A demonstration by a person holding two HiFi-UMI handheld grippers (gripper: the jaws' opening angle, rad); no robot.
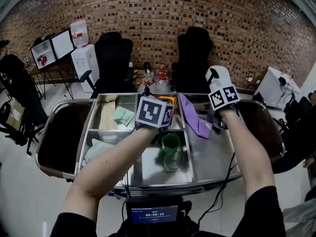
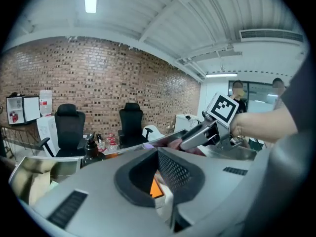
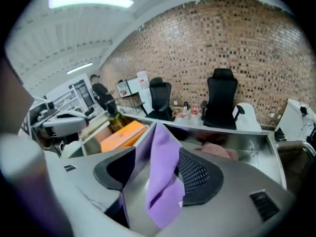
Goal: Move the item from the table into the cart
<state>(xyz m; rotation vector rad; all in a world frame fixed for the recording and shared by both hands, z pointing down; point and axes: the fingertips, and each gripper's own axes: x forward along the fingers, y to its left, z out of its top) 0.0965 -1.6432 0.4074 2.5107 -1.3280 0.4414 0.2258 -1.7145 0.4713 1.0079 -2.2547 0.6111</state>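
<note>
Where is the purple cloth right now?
In the head view the cloth drapes along the cart's right-hand divider, hanging between the open jaws of the right claw.

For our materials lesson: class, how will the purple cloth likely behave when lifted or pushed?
Probably floppy: the purple cloth hangs in soft folds over the cart's divider. Likely light, being thin. Pushed, it would probably bunch, not slide.

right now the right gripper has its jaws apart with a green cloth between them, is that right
No: the cloth is purple, not green. The right gripper view shows it between the right gripper's apart jaws.
</note>
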